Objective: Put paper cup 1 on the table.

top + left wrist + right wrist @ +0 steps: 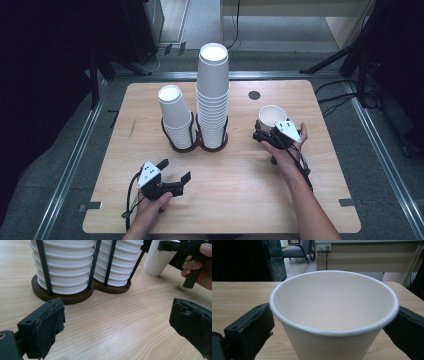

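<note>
A single white paper cup point(272, 115) point(334, 302) stands upright at the table's right, mouth up and empty inside. My right gripper point(270, 127) point(329, 335) is shut on it, one jaw pressed to each side just under the rim. In the left gripper view the cup point(156, 261) rests on the wood with the right gripper point(180, 247) behind it. My left gripper point(175, 170) point(116, 325) sits open at the front left, holding nothing. Its jaws face a dark holder point(197, 146) point(75, 296) carrying a short stack point(172, 112) and a tall stack point(213, 95) of upturned cups.
Black rods point(43, 267) fence each stack in the holder. A round dark grommet point(254, 95) sits in the wooden table point(240, 190) behind the single cup. Tripod legs point(330, 62) and cables lie on the floor past the far edge.
</note>
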A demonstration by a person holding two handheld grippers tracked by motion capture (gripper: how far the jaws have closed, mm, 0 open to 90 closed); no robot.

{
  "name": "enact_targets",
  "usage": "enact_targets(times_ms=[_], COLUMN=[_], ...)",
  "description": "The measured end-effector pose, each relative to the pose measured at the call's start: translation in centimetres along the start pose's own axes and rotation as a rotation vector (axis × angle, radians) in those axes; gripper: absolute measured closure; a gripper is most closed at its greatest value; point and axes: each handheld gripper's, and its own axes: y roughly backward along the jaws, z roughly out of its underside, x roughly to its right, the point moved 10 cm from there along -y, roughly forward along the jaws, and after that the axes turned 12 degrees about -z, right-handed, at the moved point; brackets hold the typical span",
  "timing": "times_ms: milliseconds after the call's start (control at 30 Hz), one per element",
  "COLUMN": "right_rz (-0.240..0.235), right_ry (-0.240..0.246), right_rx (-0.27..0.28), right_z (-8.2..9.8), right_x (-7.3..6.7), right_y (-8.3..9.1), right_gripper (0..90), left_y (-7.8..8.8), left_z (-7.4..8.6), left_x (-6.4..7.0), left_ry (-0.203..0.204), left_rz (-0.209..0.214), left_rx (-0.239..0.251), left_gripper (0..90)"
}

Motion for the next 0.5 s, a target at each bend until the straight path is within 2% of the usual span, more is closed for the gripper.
enact_targets(times_ms=[133, 200, 333, 500], right_rz=[-0.029, -0.024, -0.038, -0.038], right_ry=[-0.003, 0.009, -0.015, -0.032], right_rx=[-0.009, -0.016, -0.034, -0.027], right_z=[-0.1, 0.0, 0.4, 0.5], right_x=[-0.2, -0.1, 0.0, 0.2], right_y=[0.6, 1.0, 1.8, 3.2], right_gripper=[0.0, 0.0, 0.0, 0.0], left_y=[0.0, 0.0, -0.1, -0.1], left_z=[0.0, 0.0, -0.1, -0.2], left_x=[-0.1, -0.1, -0.2, -0.5], left_ry=[0.011, 0.010, 0.015, 0.019], left_rz=[0.001, 0.001, -0.008, -0.021], left_rx=[-0.001, -0.001, -0.006, -0.013], left_gripper=[0.3, 0.3, 0.3, 0.3])
